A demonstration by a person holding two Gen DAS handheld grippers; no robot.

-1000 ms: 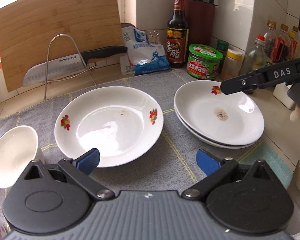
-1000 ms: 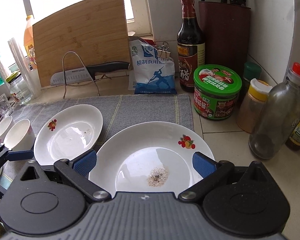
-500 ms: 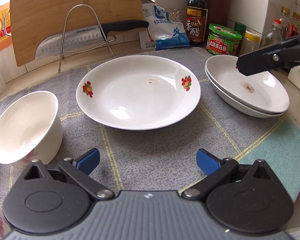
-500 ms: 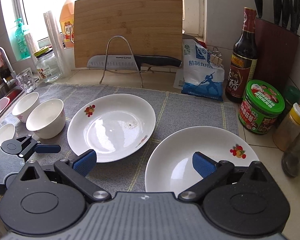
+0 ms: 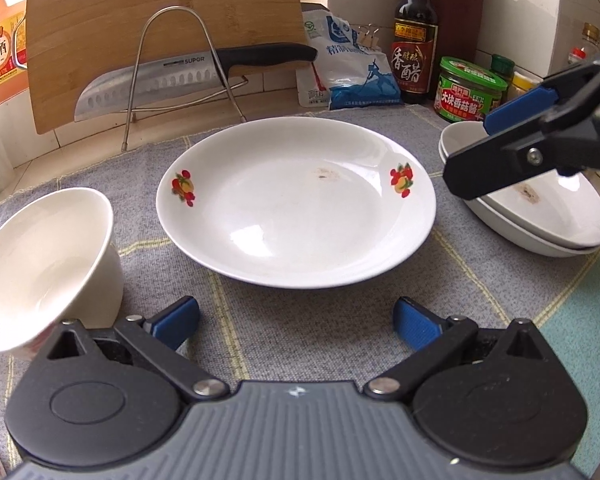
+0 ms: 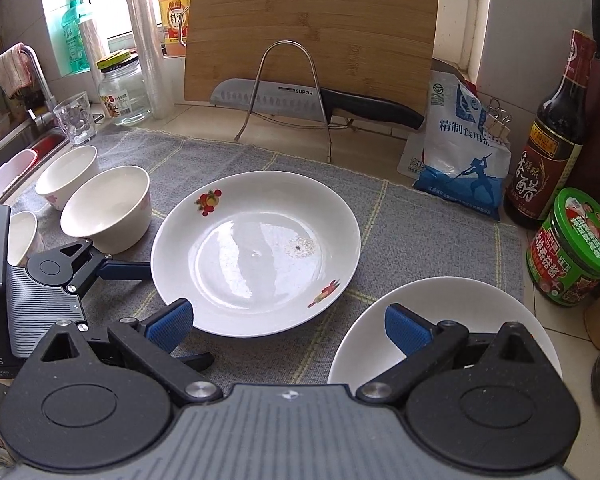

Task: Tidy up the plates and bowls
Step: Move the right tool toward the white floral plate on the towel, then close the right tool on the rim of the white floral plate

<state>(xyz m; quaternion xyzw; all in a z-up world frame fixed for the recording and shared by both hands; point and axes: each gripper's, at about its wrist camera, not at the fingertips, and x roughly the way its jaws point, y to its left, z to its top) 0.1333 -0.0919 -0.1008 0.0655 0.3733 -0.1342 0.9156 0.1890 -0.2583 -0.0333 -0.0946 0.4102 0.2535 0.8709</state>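
A white plate [image 5: 296, 200] with fruit decals lies alone in the middle of the grey mat [image 5: 300, 340]. It shows again in the right wrist view as the plate [image 6: 256, 252]. My left gripper [image 5: 296, 320] is open just short of its near rim, with a white bowl [image 5: 40, 264] at its left. To the right stands a stack of two plates [image 5: 540, 216]. My right gripper [image 6: 288, 324] is open, spanning the gap between the single plate and the stack [image 6: 440, 320]. Three bowls [image 6: 108, 208] stand at the left.
Behind the mat lean a bamboo cutting board [image 6: 312, 28] and a knife [image 6: 312, 98] on a wire rack. A salt bag [image 6: 456, 148], a vinegar bottle [image 6: 552, 140] and a green jar [image 6: 576, 248] line the right side. A sink [image 6: 16, 148] lies far left.
My right gripper has swung left, off the stack and toward the single plate. My left gripper has edged closer to that plate. Both stay open.
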